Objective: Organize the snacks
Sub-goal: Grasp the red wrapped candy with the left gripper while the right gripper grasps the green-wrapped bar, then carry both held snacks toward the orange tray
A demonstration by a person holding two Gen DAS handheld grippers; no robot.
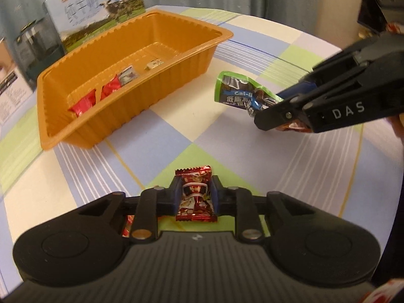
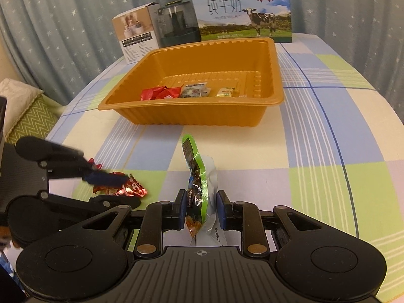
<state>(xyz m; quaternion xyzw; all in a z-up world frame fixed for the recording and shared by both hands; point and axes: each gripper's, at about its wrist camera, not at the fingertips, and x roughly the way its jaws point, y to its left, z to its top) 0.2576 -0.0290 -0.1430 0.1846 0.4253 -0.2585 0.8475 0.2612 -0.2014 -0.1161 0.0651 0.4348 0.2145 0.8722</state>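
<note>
I see an orange tray (image 2: pixel 274 75) with ribbed walls on a tablecloth (image 2: pixel 328 151) checked in pale blue, lime green and cream, with white stripes. In my left gripper (image 1: pixel 195 197), which is black with blue pads (image 1: pixel 178 198), sits a dark red foil candy (image 1: pixel 194 194) with white and gold print. My right gripper (image 2: pixel 200 208), also black, holds a green-edged packet (image 2: pixel 198 176) with a silver back. Inside the tray lie two red wrappers (image 2: pixel 161 93). The curtain (image 2: pixel 63 25) is grey-blue with white stars.
</note>
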